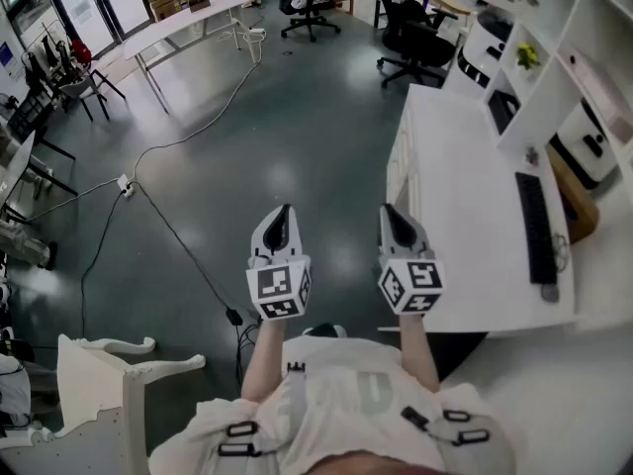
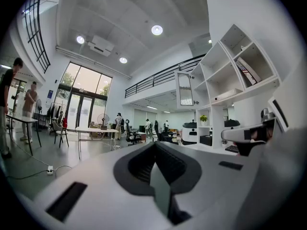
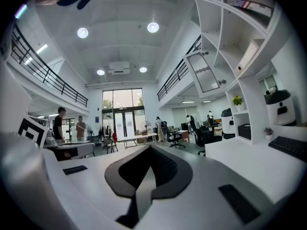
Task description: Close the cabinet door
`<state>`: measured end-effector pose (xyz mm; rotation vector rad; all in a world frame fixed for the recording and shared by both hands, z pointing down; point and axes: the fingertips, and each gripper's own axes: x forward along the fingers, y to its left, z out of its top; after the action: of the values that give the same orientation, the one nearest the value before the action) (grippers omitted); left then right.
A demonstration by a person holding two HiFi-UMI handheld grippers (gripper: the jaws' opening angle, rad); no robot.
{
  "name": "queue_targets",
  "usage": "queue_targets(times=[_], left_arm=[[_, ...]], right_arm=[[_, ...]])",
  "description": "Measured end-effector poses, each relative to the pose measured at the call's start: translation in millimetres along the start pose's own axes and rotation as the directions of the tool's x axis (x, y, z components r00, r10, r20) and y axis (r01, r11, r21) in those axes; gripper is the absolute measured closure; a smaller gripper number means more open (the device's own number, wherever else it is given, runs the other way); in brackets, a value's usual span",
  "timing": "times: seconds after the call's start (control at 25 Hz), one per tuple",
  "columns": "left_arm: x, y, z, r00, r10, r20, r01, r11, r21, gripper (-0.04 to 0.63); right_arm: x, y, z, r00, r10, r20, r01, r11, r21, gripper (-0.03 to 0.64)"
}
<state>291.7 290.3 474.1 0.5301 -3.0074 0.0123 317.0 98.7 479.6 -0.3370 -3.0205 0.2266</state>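
Note:
The cabinet door point(image 2: 184, 88) is a white-framed, glass-panelled door standing open from the upper part of the white wall shelving point(image 2: 225, 75). The right gripper view shows this door point(image 3: 204, 71) high up and to the right, swung out from the shelves. Both grippers are held level in front of the person, well short of the door. My left gripper point(image 1: 285, 210) point(image 2: 155, 143) is shut with nothing in it. My right gripper point(image 1: 387, 210) point(image 3: 150, 147) has its jaws together and is also empty; it hovers by the near left edge of the white desk point(image 1: 450, 196).
A black keyboard point(image 1: 535, 228) lies on the desk. Black office chairs point(image 1: 413, 40) stand beyond the desk. A cable and power strip point(image 1: 126, 186) run across the grey floor. A white chair point(image 1: 99, 374) is at lower left. People stand far off by the long table point(image 1: 183, 23).

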Motion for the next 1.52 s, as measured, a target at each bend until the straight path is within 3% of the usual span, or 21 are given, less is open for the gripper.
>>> queue_targets(times=[0.68, 0.88, 1.24, 1.52], left_arm=[[-8.4, 11.2, -21.8, 0.998, -0.022, -0.064, 0.022, 1.0, 0.0, 0.591], [7.7, 9.3, -28.9, 0.997, -0.04, -0.072, 0.038, 0.999, -0.037, 0.591], [29.3, -1.9, -34.3, 0.994, -0.059, -0.086, 0.055, 0.997, -0.052, 0.591], [76.1, 9.1, -19.2, 0.998, -0.038, -0.053, 0.036, 0.998, -0.046, 0.591]], right_arm=[[-9.4, 13.2, -25.4, 1.0, -0.014, -0.018, 0.016, 0.997, 0.073, 0.612], [-13.8, 9.5, -33.5, 0.998, -0.013, -0.064, 0.016, 0.999, 0.047, 0.612], [-5.3, -3.5, -26.0, 0.998, -0.022, -0.064, 0.024, 0.999, 0.03, 0.612], [17.6, -28.3, -23.7, 0.994, 0.029, -0.107, -0.032, 0.999, -0.029, 0.612]])
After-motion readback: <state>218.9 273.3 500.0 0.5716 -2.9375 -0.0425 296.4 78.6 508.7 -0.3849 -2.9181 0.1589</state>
